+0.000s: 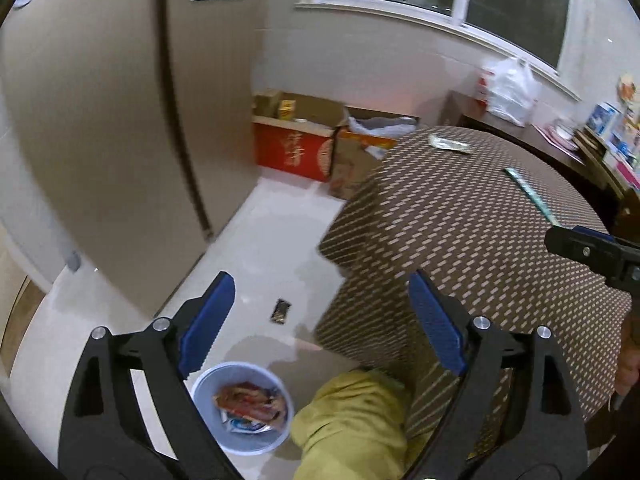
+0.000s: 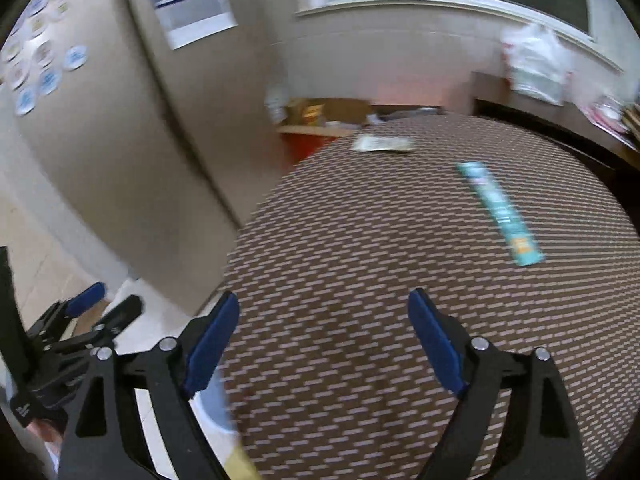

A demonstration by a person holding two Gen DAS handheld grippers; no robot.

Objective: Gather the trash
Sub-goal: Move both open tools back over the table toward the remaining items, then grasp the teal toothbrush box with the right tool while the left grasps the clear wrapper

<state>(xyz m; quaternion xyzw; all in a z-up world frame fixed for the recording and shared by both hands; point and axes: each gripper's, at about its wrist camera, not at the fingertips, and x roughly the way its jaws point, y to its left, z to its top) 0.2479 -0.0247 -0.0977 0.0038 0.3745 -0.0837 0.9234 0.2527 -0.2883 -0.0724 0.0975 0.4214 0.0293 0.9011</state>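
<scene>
Trash left on the worktop (image 2: 360, 280): teal strip wrapper (image 2: 500, 212) mid-right, pale wrapper (image 2: 382, 144) at the far edge. A dark scrap (image 1: 281, 311) lies on the floor, and the bin (image 1: 208, 384) beside the worktop already holds wrappers. Left tool (image 1: 320, 320) and right tool (image 2: 324, 332) both spread wide, nothing gripped.

Risks:
- flat wrappers on patterned cloth: pads may slide over them or pinch the cloth
- far wrapper could get nudged off the edge
- right view is blurred, so the wrapper's exact lie is probably unreliable
- floor scrap easy to miss
</scene>
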